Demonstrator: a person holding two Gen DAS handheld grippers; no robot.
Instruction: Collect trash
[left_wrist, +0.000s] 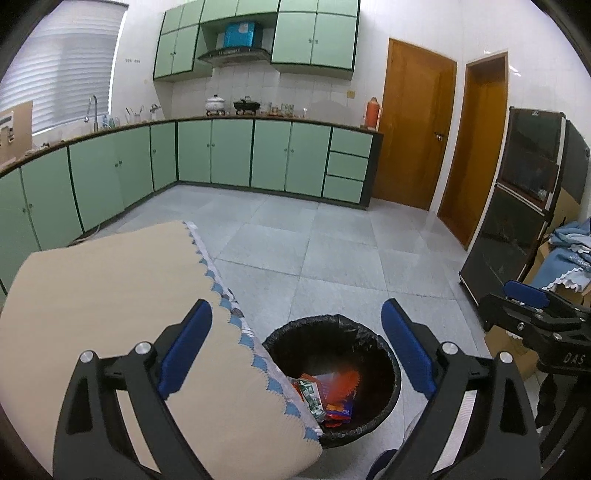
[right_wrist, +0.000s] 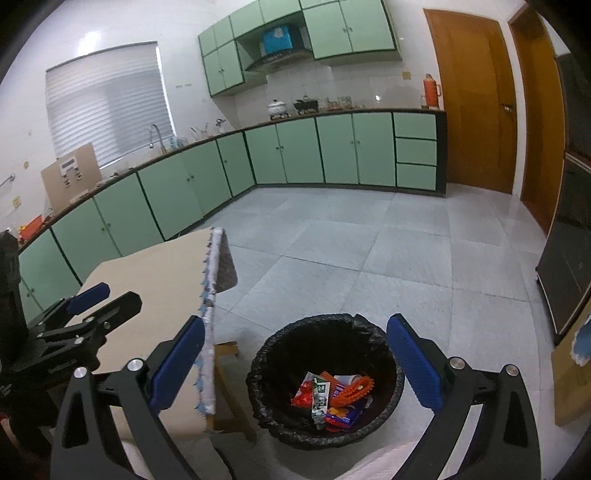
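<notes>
A black trash bin (left_wrist: 384, 373) (right_wrist: 373, 343) lined with a black bag stands on the floor beside the table. Inside lie several wrappers (left_wrist: 328, 395) (right_wrist: 334, 397): red, green-white, orange and blue packets. My left gripper (left_wrist: 295, 354) is open and empty, high over the table corner and the bin. My right gripper (right_wrist: 295, 363) is open and empty too, above the bin. In the left wrist view the right gripper (left_wrist: 532, 306) shows at the right edge. In the right wrist view the left gripper (right_wrist: 99, 299) shows over the table.
A table with a beige cloth (left_wrist: 110, 314) (right_wrist: 162, 280), blue-trimmed, stands left of the bin. Green cabinets (left_wrist: 229, 155) run along the back and left walls. Wooden doors (left_wrist: 413, 125) and a dark cabinet (left_wrist: 517, 206) stand to the right. Grey tiled floor (left_wrist: 332, 251) lies beyond.
</notes>
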